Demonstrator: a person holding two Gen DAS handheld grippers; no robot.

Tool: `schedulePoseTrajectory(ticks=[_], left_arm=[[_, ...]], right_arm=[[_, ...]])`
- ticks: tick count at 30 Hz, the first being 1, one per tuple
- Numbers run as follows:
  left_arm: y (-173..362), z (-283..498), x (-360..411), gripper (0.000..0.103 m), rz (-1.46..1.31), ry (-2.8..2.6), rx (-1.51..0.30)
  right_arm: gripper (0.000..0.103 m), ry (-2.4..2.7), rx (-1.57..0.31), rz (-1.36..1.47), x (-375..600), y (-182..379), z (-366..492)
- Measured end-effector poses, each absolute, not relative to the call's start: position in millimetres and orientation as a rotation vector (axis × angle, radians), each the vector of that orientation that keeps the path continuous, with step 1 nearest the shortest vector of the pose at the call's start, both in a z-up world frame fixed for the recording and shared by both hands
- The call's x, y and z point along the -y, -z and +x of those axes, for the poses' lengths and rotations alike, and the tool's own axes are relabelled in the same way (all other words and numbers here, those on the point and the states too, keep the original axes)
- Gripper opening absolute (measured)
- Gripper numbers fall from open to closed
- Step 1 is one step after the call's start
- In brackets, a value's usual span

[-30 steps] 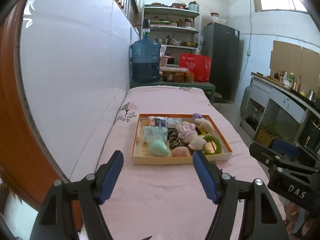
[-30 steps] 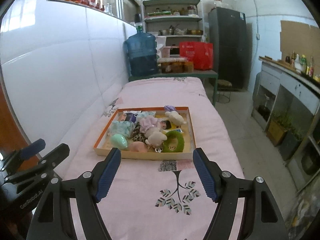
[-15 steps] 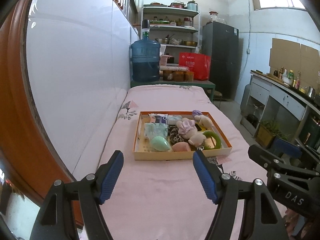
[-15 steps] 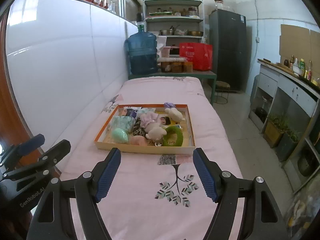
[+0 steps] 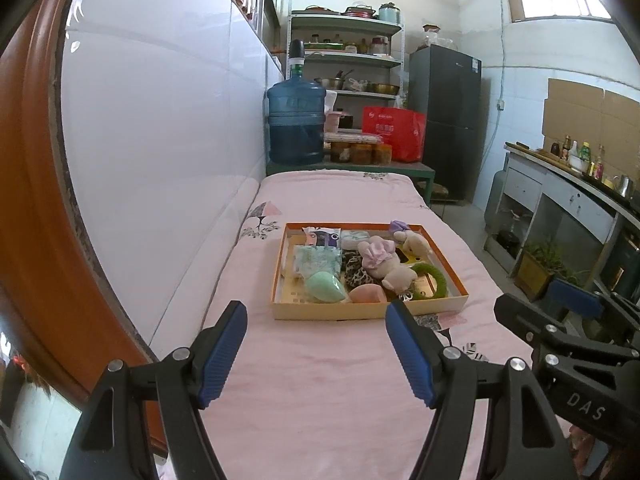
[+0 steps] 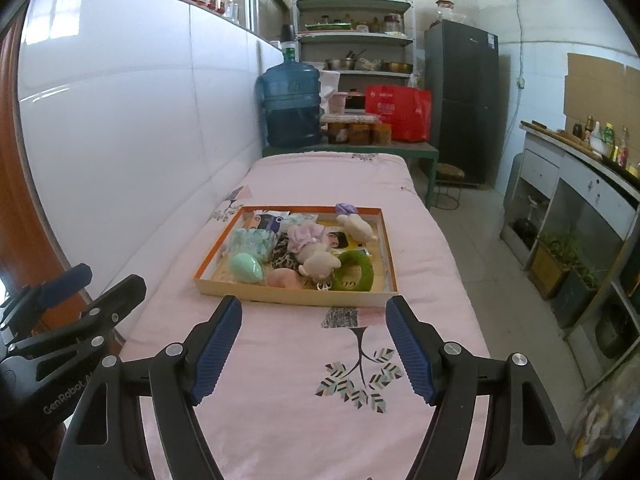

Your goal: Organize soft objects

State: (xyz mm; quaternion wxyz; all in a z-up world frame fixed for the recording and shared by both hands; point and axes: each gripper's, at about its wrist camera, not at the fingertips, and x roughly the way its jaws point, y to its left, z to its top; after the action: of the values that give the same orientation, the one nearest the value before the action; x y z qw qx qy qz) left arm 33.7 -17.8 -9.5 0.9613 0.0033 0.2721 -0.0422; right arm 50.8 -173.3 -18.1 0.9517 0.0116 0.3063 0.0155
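Soft toys heaped in the orange-rimmed shallow cardboard tray (image 6: 390,258) mid-bed; my left tongs (image 5: 316,350) and right tongs (image 6: 314,346) wide, empty, short of its near edge.

Both wrist cameras look forward along their own open gripper fingers, down the length of the pink bed (image 5: 320,392) toward the shelves (image 6: 354,36) at the far wall. The left view sits nearer the white wall; the right view sits toward the aisle. Both share the orange tray (image 5: 368,312) (image 6: 296,294), seen near and slightly from above.
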Motion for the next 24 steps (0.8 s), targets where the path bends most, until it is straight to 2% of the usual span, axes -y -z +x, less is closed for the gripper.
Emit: schedulePoseTrajectory(ticks=[24], left_arm=[[12.9,34.9,15.5,0.072,0.010,0.074,-0.558]], right_arm=[[0.076,-0.042,-0.626,0.024,171.9,17.9,53.8]])
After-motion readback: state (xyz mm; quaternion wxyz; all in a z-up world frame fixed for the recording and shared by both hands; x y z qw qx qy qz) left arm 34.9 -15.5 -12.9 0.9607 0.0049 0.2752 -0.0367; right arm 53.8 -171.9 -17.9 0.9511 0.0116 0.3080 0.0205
